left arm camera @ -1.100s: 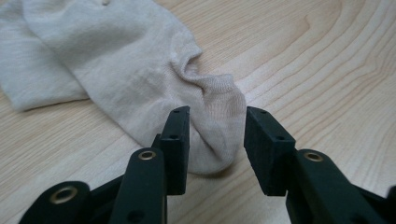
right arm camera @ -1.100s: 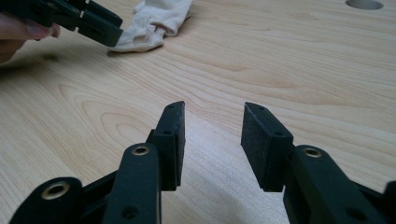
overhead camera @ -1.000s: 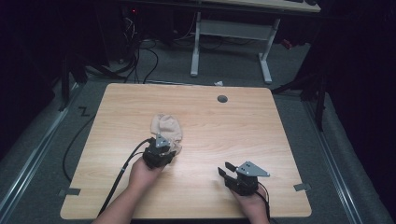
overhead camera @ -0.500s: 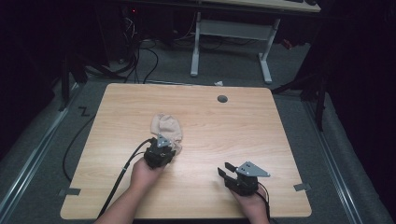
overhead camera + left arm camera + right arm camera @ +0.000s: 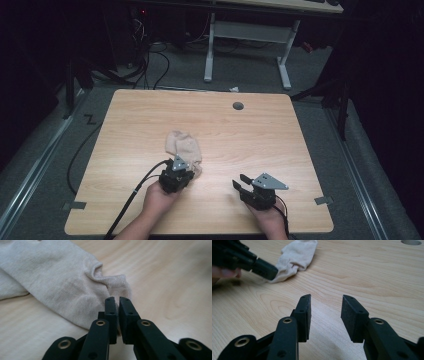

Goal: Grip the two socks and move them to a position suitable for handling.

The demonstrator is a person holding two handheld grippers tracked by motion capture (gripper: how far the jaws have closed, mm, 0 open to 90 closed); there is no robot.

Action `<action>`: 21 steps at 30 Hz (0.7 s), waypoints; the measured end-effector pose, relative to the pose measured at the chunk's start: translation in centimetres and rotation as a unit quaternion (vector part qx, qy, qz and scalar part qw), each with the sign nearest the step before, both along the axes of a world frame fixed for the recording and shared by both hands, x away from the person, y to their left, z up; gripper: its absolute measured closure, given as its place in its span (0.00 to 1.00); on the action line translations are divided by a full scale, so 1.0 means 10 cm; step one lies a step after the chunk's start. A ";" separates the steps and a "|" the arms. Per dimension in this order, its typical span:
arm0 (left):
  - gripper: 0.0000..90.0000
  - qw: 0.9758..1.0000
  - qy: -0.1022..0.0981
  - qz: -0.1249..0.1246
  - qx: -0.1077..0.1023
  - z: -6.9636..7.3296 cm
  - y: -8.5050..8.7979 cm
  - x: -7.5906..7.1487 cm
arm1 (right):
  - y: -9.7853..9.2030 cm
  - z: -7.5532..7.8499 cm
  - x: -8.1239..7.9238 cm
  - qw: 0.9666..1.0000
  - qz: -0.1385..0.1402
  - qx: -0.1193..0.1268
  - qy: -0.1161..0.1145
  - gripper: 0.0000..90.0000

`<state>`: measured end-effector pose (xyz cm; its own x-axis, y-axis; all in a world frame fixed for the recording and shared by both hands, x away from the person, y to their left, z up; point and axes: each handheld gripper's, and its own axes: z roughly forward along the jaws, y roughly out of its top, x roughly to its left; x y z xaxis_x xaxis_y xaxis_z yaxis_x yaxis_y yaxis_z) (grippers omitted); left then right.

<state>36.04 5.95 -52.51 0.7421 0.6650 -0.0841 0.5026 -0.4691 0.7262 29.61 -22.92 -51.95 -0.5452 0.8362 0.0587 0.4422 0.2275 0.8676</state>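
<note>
Sock edge pinched by left gripper, right gripper idle

Sock, beige knit cotton, crumpled (image 5: pixel 184 148), lies on the light wood-grain tabletop (image 5: pixel 280 145), left of the table's middle and nearer the person's edge. In the high view its long axis runs roughly from far-left to near-right, with the near-right end tucked under the left gripper (image 5: pixel 176 176). Which end is toe or cuff is hard to tell, as the fabric is bunched.

In the left gripper view the sock (image 5: pixel 57 282) runs from the upper left down to the black jaws, its hemmed corner folded up right at the tips. The left gripper (image 5: pixel 117 302) has just been closing its jaws; they now stand nearly together with a thin bit of the sock's edge pinched between them, so it is clenched on the sock.

The right gripper (image 5: pixel 245 184) sits well apart to the right, over bare wood, jaws spread wide with nothing between them (image 5: pixel 325 303). From its view the sock (image 5: pixel 297 257) lies off at the upper left, touched by the left gripper (image 5: pixel 265 271). A round grey grommet hole (image 5: pixel 238 106) sits near the far edge.
</note>
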 end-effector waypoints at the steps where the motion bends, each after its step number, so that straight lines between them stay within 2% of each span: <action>1: 0.95 1.000 0.001 -0.005 -0.003 0.00 -0.02 -0.05 | 0.00 0.00 0.00 1.000 0.000 0.000 0.000 0.68; 3: 0.95 1.000 -0.002 -0.018 -0.008 0.01 -0.06 -0.17 | 0.01 0.00 0.00 1.000 0.003 -0.002 0.000 0.68; 8: 0.95 0.999 -0.015 -0.036 -0.013 0.05 -0.13 -0.34 | 0.04 0.00 -0.01 1.000 0.008 -0.004 0.001 0.68; 17: 0.95 0.998 -0.002 -0.067 -0.018 0.02 -0.28 -0.47 | 0.10 -0.01 -0.01 1.000 0.017 -0.012 0.002 0.68; 19: 0.90 0.997 -0.001 -0.072 -0.019 0.01 -0.31 -0.49 | 0.11 -0.02 -0.01 1.000 0.020 -0.012 0.001 0.68; 21: 0.85 0.996 0.004 -0.077 -0.036 0.03 -0.32 -0.51 | 0.12 -0.01 -0.02 1.000 0.021 -0.012 0.004 0.69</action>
<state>30.98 2.76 -52.16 0.8341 0.5352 -0.1335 0.4345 -0.4883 0.7569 29.40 -21.69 -52.08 -0.5796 0.8138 0.0426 0.4386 0.2675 0.8580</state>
